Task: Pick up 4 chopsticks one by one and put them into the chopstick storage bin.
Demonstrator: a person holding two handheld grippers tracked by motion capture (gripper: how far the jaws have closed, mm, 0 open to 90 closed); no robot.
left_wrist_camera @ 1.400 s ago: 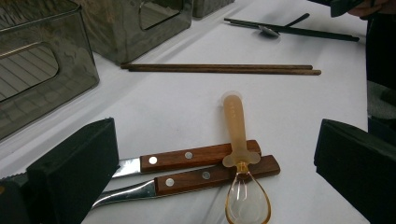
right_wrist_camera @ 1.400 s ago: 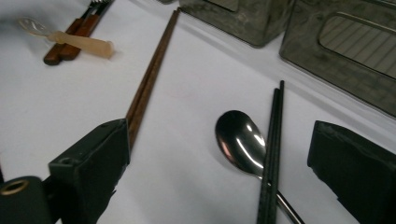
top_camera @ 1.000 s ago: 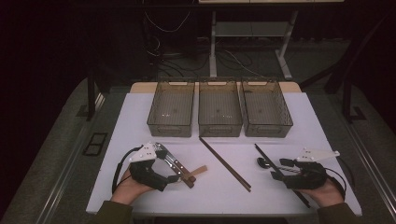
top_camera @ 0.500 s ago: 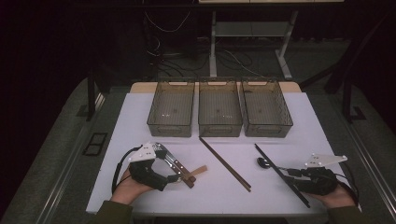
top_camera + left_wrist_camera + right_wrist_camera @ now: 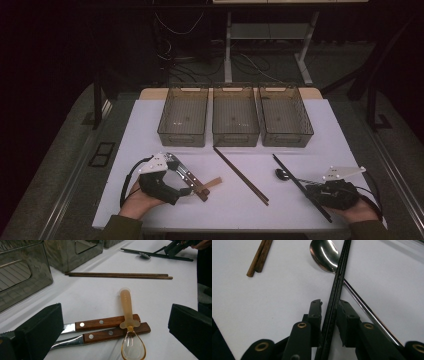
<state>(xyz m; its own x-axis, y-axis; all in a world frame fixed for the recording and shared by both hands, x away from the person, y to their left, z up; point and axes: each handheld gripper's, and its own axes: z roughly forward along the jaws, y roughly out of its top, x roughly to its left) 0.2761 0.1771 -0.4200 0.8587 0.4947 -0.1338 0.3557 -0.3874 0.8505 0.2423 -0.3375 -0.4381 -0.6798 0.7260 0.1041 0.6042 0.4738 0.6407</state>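
R gripper [image 5: 329,312] has just been closing its jaws around the black chopsticks [image 5: 335,297]: a sec ago the jaws stood well apart over the pair, now they're drawn in to either side w/ the sticks running up between them. In the right gripper view the pads look pressed to the sticks, or very nearly; a thin sliver of gap may remain on one side, hard to be sure at this angle. So prob. the pinch is made or about made. The sticks still lie flat on the white table [image 5: 150,125], at its near right, crossing over the handle of the metal spoon [image 5: 323,255], whose bowl sits just beside them on the far side. That crossing matters: lifting may drag or tip the spoon, so the pick wants a straight rise. L gripper [image 5: 115,325] is spread wide and idle, holding nothing; between its jaws lie two wood-handled knives [image 5: 105,328] side by side w/ an amber plastic spoon [image 5: 128,322] laid across their handle ends. Brown wooden chopsticks [image 5: 241,174] lie mid-table, apart from both. Three clear bins [image 5: 235,115] stand in a row at the far side, apparently empty, so sorting hasn't begun; next step is likely lift & carry to a bin.
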